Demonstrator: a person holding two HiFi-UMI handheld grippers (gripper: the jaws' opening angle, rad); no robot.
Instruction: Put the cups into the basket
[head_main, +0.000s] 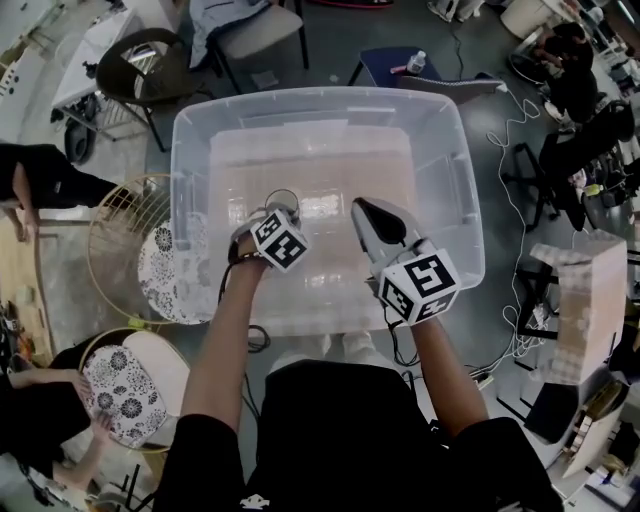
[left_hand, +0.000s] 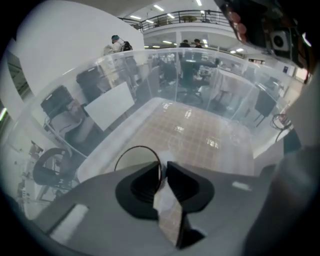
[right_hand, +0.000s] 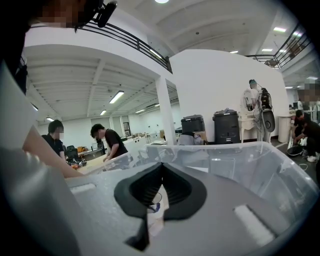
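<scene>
A clear plastic cup (head_main: 282, 197) with a thin dark rim hangs inside the large clear bin (head_main: 190, 120), over its floor. My left gripper (head_main: 268, 213) points steeply down into the bin. In the left gripper view the jaws (left_hand: 162, 167) are shut on the cup (left_hand: 136, 159), pinching its rim. The bin floor (left_hand: 195, 130) below the cup is bare. My right gripper (head_main: 362, 207) is beside the left one, over the bin's near half, pointing nearly level. In the right gripper view it (right_hand: 161, 167) is shut with nothing in it, looking across at the bin's wall (right_hand: 250, 160).
Two round wire stools with floral cushions (head_main: 160, 265) (head_main: 120, 385) stand left of the bin. Behind it are a dark chair (head_main: 140, 65) and a blue stool with a bottle (head_main: 415, 62). A cardboard box (head_main: 580, 290) and cables lie to the right. People sit at the left.
</scene>
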